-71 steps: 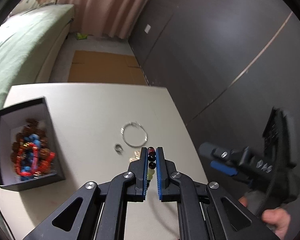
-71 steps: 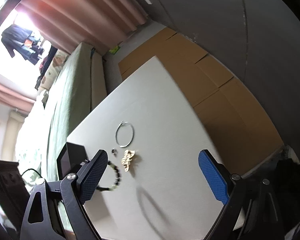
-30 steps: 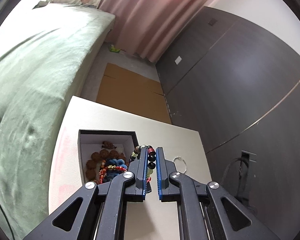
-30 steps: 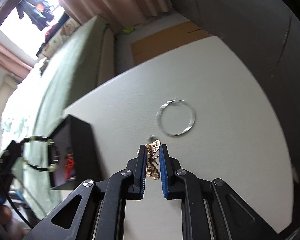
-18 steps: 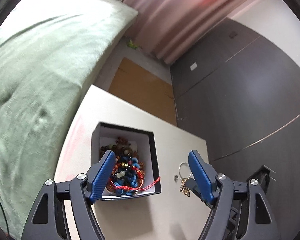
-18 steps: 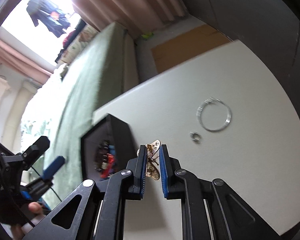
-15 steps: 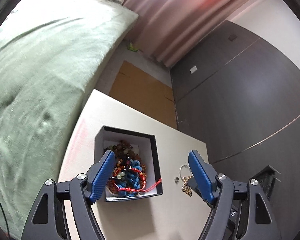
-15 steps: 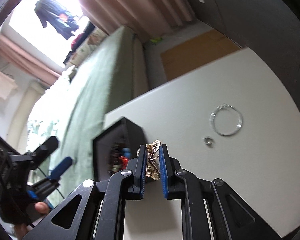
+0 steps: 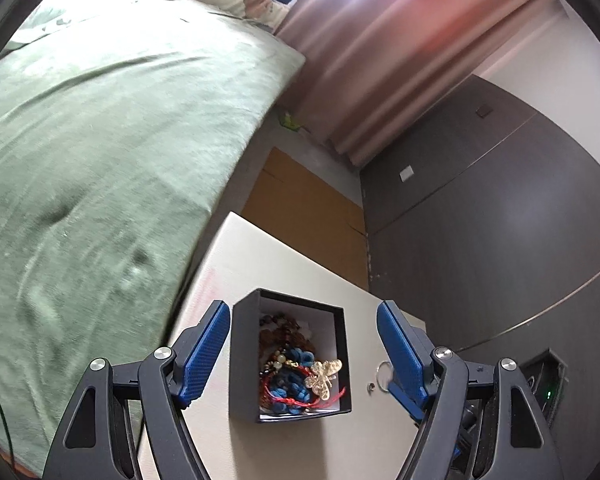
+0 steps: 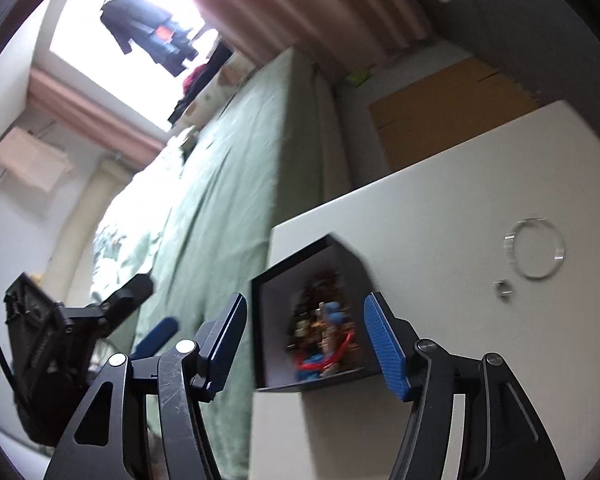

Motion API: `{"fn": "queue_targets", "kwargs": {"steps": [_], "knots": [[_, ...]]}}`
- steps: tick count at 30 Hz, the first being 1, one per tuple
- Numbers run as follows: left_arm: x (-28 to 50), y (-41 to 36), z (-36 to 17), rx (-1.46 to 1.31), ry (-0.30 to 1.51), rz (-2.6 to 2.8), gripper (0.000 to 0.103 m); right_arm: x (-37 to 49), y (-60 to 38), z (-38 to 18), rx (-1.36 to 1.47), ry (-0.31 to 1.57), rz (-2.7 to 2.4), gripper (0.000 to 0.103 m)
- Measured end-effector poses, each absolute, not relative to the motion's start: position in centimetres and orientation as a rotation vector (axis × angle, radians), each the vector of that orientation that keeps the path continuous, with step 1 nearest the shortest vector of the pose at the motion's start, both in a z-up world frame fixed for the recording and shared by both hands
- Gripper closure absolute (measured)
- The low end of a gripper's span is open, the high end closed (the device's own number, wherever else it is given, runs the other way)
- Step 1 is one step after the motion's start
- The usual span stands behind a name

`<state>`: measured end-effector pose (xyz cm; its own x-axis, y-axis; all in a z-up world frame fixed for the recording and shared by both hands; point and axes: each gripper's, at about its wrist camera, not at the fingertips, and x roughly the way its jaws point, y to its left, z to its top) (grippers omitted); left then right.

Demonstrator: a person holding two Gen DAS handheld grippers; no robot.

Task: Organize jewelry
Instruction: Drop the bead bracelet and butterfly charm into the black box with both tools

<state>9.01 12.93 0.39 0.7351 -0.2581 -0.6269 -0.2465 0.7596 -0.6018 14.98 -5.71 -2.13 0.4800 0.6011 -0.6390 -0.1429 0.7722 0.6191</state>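
On the pale worktop (image 9: 300, 440) sits one black jewelry box (image 9: 244, 360), with a tangle of beaded bracelets inside and one gold dragonfly brooch (image 9: 323, 373) lying on top of the heap. Two pieces lie on the worktop outside it, well apart from the box: one thin silver bangle (image 10: 534, 248) and, just beside it, one small ring (image 10: 503, 289). Both claws hang above the box, empty: the left claw (image 9: 302, 354) spread wide, the right claw (image 10: 306, 338) spread wide too. One green bed (image 9: 100, 140) runs alongside.
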Motion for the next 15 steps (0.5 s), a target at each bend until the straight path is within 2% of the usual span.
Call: {"fn": "queue_targets", "kwargs": {"steps": [15], "knots": [[9.0, 7.7, 0.4, -0.614, 0.779, -0.073, 0.027, 12.4, -13.4, 0.2, 0.53, 0.923, 0.309, 0.041]]}}
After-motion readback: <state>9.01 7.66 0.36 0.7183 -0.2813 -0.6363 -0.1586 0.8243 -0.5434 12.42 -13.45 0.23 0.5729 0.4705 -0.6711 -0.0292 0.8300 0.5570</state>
